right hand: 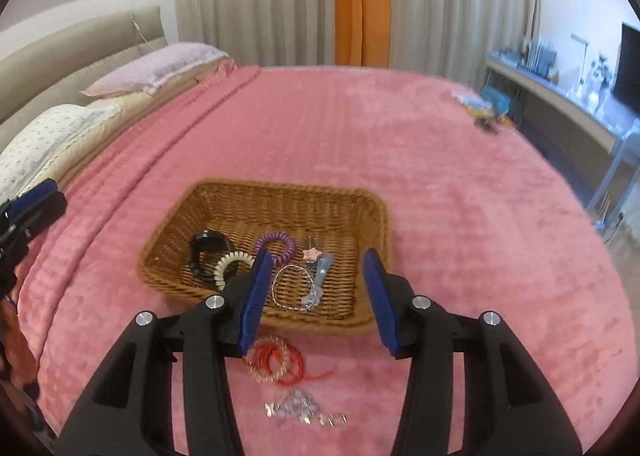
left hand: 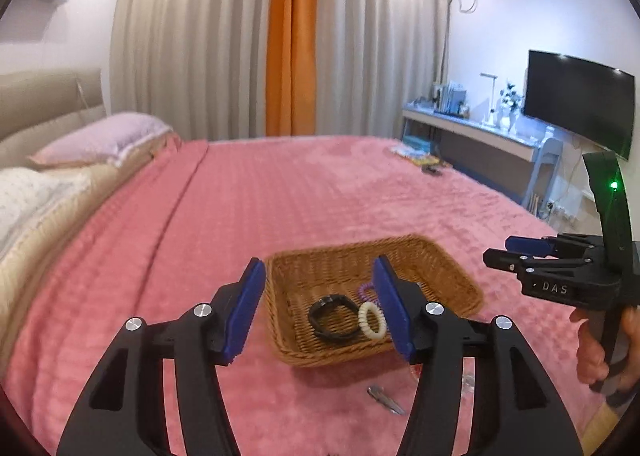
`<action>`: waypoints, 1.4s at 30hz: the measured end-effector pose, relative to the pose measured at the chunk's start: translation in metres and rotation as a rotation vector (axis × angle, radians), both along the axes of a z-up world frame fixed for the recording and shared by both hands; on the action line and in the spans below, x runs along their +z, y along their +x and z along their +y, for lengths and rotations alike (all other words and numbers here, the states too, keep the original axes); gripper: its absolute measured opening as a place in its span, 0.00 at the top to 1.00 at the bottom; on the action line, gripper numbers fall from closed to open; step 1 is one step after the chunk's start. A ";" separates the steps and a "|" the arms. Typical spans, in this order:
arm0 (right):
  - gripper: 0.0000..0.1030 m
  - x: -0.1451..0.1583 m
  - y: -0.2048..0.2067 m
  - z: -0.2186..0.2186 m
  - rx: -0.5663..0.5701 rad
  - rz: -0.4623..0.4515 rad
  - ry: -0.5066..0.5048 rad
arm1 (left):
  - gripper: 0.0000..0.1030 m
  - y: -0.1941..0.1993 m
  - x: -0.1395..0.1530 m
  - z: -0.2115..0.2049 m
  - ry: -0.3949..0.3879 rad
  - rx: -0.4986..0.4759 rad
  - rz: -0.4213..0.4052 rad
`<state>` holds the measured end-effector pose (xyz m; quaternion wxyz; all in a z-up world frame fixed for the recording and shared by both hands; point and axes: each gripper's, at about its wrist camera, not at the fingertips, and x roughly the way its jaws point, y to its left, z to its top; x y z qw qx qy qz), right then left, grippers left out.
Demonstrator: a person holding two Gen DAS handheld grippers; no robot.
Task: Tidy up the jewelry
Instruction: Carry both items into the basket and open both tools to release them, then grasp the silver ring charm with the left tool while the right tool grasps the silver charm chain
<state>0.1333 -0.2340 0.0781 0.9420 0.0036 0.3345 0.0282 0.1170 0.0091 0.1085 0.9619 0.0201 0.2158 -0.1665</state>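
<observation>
Wicker basket (right hand: 362, 216), long axis left-right across bed (right hand: 460, 196)

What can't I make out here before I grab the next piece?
- Clear beaded piece, right wrist view: blurred, type unreadable.
- Red cord bracelet, right wrist view: left part hidden by right gripper finger.
- Purple coil tie, left wrist view: mostly hidden by left gripper finger.

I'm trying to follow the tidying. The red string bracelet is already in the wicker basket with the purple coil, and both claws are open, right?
Not quite. The red string bracelet lies on the pink blanket just outside the wicker basket, as the right wrist view shows. The purple coil is inside, and the left claw and right claw are both open.
</observation>
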 end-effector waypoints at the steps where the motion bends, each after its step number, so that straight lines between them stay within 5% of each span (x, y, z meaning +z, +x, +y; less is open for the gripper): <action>1: 0.57 0.004 -0.007 -0.001 0.003 -0.009 -0.003 | 0.47 -0.011 0.005 0.004 -0.006 0.000 -0.011; 6: 0.57 -0.003 -0.043 -0.008 0.013 -0.018 -0.023 | 0.47 -0.048 -0.004 0.014 -0.026 -0.009 0.007; 10: 0.57 -0.041 -0.054 -0.014 0.021 0.054 0.034 | 0.47 -0.062 -0.039 0.023 -0.047 -0.008 0.086; 18: 0.60 -0.127 -0.051 -0.027 0.026 0.210 0.156 | 0.49 -0.045 -0.133 0.041 -0.116 0.003 0.336; 23: 0.64 -0.140 -0.047 -0.013 0.071 0.206 0.131 | 0.60 -0.034 -0.164 0.038 -0.074 0.049 0.403; 29: 0.68 -0.147 -0.035 -0.003 0.069 0.218 0.072 | 0.60 -0.032 -0.171 0.042 -0.108 0.025 0.416; 34: 0.89 -0.153 -0.030 0.011 0.082 0.229 -0.002 | 0.60 -0.038 -0.166 0.060 -0.211 0.066 0.373; 38: 0.89 -0.144 -0.035 0.013 0.105 0.206 0.023 | 0.60 -0.036 -0.167 0.070 -0.289 0.051 0.393; 42: 0.96 -0.128 -0.054 0.013 0.130 0.179 0.095 | 0.60 -0.035 -0.167 0.058 -0.252 0.015 0.406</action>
